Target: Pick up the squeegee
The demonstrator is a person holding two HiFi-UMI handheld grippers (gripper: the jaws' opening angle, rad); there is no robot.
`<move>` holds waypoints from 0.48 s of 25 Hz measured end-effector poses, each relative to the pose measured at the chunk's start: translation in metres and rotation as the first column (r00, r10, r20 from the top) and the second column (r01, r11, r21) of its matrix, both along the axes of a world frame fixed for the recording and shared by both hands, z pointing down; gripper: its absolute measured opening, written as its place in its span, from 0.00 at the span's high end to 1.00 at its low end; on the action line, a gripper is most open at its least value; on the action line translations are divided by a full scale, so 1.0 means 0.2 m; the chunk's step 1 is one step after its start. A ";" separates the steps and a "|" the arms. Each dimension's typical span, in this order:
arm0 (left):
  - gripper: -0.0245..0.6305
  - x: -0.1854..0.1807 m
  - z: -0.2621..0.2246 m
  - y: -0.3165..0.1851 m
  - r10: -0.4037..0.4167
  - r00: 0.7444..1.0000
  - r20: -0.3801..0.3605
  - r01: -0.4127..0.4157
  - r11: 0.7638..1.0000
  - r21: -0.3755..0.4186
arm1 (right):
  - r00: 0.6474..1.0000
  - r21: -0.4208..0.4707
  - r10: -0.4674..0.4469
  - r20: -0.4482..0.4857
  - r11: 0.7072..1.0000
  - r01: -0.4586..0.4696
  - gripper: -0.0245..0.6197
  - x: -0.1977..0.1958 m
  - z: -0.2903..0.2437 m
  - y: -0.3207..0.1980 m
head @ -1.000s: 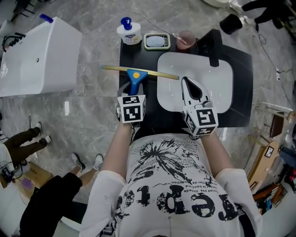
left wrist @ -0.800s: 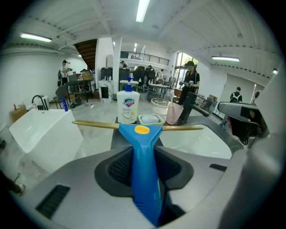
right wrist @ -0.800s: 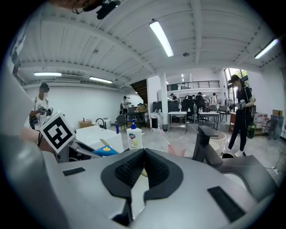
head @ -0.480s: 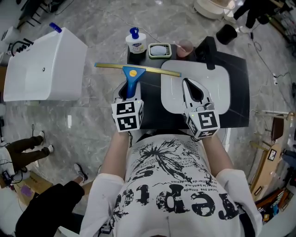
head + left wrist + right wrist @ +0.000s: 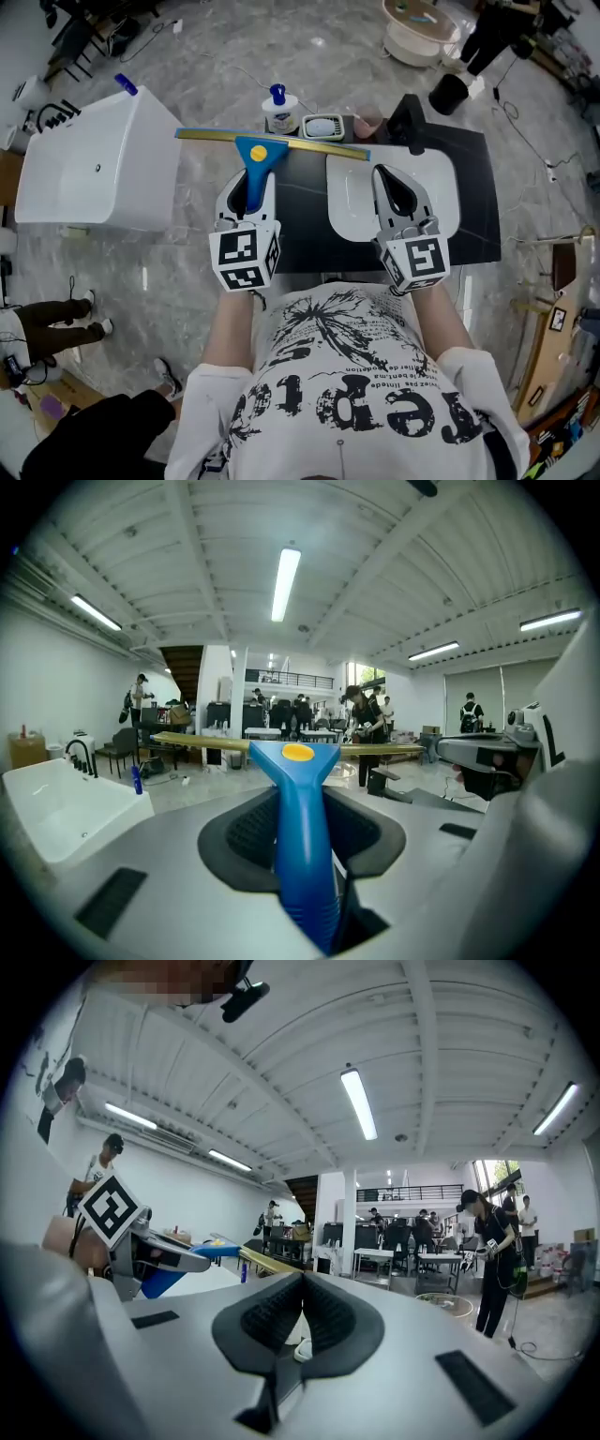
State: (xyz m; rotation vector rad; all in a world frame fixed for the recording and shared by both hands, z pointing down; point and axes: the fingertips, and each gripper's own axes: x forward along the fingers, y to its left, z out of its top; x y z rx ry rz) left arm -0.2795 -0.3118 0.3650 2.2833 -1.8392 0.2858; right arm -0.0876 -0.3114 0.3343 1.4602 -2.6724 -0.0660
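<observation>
Grey marble floor [image 5: 187, 56] surrounds a black counter [image 5: 300, 225], with a large white tub [image 5: 94, 159] to the counter's left and a white basin [image 5: 352, 211] set in its right half. Over the counter's left part, the left gripper [image 5: 249, 187] clamps the blue handle of the squeegee [image 5: 261, 155], its brass-coloured blade lying across the counter's far left corner. Over the counter's basin side, the right gripper [image 5: 384, 173] holds its jaws pressed together on nothing

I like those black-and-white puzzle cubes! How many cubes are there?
2. One cube rides on the left tongs holding the blue squeegee; the other cube rides on the right tongs, which are shut. None looks hidden.
</observation>
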 end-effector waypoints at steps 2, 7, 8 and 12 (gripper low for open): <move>0.75 -0.01 -0.08 0.03 0.002 1.000 0.000 -0.002 0.999 0.042 | 1.000 0.032 0.015 0.014 0.999 -0.016 0.94 0.01 -0.06 0.03; 0.75 -0.01 -0.20 0.08 0.002 1.000 -0.005 -0.002 0.993 0.116 | 0.996 0.081 0.045 0.076 0.995 -0.051 0.94 0.08 -0.16 0.08; 0.75 -0.01 -0.21 0.09 0.001 1.000 -0.006 -0.001 0.992 0.126 | 0.996 0.080 0.048 0.076 0.995 -0.054 0.94 0.08 -0.17 0.08; 0.75 0.00 -0.24 0.12 0.000 1.000 -0.025 0.004 0.989 0.149 | 0.997 0.070 0.044 0.060 0.996 -0.048 0.94 0.10 -0.17 0.10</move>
